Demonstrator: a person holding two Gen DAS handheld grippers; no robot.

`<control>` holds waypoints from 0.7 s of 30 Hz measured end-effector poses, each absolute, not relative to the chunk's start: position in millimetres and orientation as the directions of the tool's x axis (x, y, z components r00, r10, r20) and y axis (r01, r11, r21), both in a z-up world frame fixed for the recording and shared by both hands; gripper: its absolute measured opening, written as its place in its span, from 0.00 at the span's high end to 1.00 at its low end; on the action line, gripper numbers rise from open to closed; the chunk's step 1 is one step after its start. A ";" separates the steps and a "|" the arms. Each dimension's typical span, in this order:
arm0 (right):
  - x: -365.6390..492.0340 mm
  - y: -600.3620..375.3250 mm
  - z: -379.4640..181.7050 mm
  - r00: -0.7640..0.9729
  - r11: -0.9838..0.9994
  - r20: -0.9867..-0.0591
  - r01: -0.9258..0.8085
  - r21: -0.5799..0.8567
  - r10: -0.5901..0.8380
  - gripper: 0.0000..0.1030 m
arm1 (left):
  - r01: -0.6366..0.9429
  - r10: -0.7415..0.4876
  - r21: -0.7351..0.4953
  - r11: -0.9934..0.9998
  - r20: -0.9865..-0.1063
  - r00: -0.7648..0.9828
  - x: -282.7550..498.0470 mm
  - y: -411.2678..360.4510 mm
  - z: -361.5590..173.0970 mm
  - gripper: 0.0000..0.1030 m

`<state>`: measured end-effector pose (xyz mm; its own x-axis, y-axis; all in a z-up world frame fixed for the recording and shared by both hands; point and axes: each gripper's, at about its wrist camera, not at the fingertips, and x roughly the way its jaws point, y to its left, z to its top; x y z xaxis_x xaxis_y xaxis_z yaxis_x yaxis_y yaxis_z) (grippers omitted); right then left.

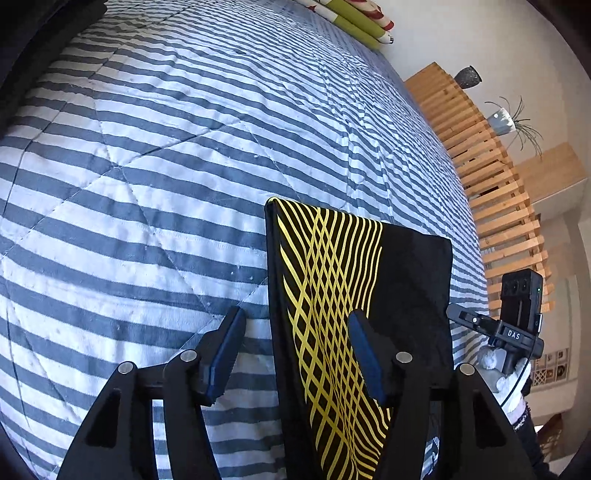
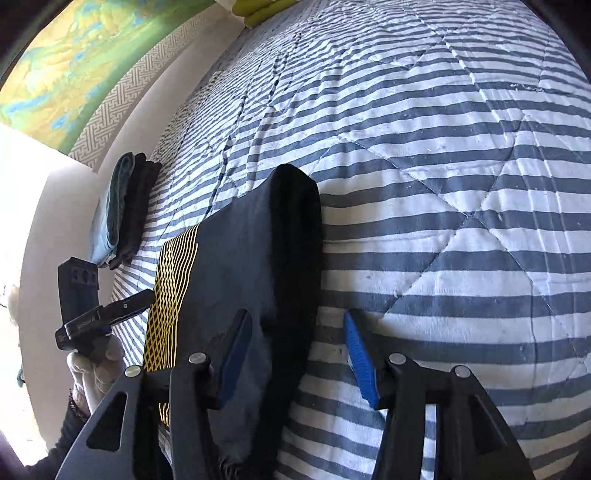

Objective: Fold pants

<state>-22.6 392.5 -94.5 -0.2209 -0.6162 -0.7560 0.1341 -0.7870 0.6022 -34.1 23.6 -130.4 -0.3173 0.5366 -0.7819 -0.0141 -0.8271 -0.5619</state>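
The pants are black with a yellow lattice print and lie folded into a narrow rectangle on the striped quilt. My left gripper is open, straddling the pants' left edge: one finger above quilt, the other above the print. In the right wrist view the pants show mostly plain black. My right gripper is open over their right edge, with one pad above the cloth and one above the quilt. Each gripper also shows in the other's view, held by a gloved hand. Nothing is clamped.
A stack of folded clothes lies at the bed's edge by the wall. Green and red pillows sit at the far end. A wooden slatted rail with pots runs along one side. A wall painting hangs opposite.
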 end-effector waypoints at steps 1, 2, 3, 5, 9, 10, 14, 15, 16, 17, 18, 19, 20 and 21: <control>-26.7 392.9 -95.7 -0.224 -0.779 -0.748 0.131 0.613 -0.625 0.54 | -0.016 0.538 -0.564 -0.825 -0.778 -0.324 -37.9 25.1 -131.3 0.41; -30.7 393.6 -96.0 -0.229 -0.771 -0.738 0.125 0.624 -0.635 0.54 | -0.018 0.544 -0.570 -0.822 -0.773 -0.326 -42.0 27.3 -132.8 0.42; -33.9 394.0 -96.9 -0.234 -0.763 -0.729 0.117 0.636 -0.643 0.54 | -0.017 0.548 -0.576 -0.818 -0.769 -0.328 -44.8 29.0 -133.1 0.42; -40.3 393.4 -99.4 -0.248 -0.743 -0.706 0.106 0.661 -0.663 0.54 | -0.027 0.552 -0.578 -0.815 -0.762 -0.339 -49.9 31.5 -134.3 0.45; -51.0 386.7 -102.9 -0.272 -0.713 -0.670 0.099 0.694 -0.690 0.56 | -0.013 0.545 -0.576 -0.818 -0.766 -0.342 -57.8 32.8 -140.8 0.74; -52.8 384.5 -103.3 -0.275 -0.712 -0.668 0.098 0.696 -0.691 0.59 | -0.002 0.555 -0.591 -0.807 -0.758 -0.343 -59.9 30.9 -144.1 0.82; -55.1 373.9 -110.1 -0.260 -0.722 -0.683 0.095 0.686 -0.683 0.87 | 0.005 0.565 -0.607 -0.795 -0.743 -0.358 -60.5 31.1 -148.3 0.93; -54.5 373.7 -109.7 -0.269 -0.723 -0.681 0.096 0.684 -0.681 0.88 | 0.001 0.558 -0.601 -0.800 -0.744 -0.368 -59.6 34.1 -147.7 0.94; -53.1 373.2 -107.5 -0.280 -0.725 -0.680 0.101 0.681 -0.677 0.89 | -0.003 0.551 -0.594 -0.804 -0.744 -0.377 -58.2 35.5 -146.2 0.94; -50.6 374.9 -104.6 -0.290 -0.725 -0.676 0.108 0.680 -0.677 0.90 | -0.006 0.546 -0.591 -0.807 -0.742 -0.388 -56.7 36.3 -143.8 0.94; -48.9 374.6 -100.9 -0.301 -0.725 -0.672 0.112 0.679 -0.676 0.90 | -0.007 0.547 -0.594 -0.804 -0.736 -0.399 -55.1 36.0 -141.4 0.94; -46.8 374.8 -96.2 -0.312 -0.724 -0.667 0.115 0.680 -0.677 0.90 | -0.011 0.554 -0.603 -0.797 -0.724 -0.411 -51.6 32.8 -137.8 0.95; -43.8 374.6 -90.3 -0.323 -0.721 -0.659 0.122 0.683 -0.679 0.90 | -0.015 0.559 -0.611 -0.792 -0.713 -0.423 -48.3 30.3 -131.9 0.95; -40.1 374.0 -83.1 -0.337 -0.720 -0.652 0.135 0.681 -0.679 0.91 | -0.022 0.560 -0.613 -0.789 -0.705 -0.434 -45.0 29.0 -125.7 0.95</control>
<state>-40.1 374.0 -83.1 -0.3365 -0.6795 -0.6520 0.1350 -0.7200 0.6807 -45.0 29.0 -125.7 -0.4345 0.5602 -0.7053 -0.0222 -0.7895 -0.6134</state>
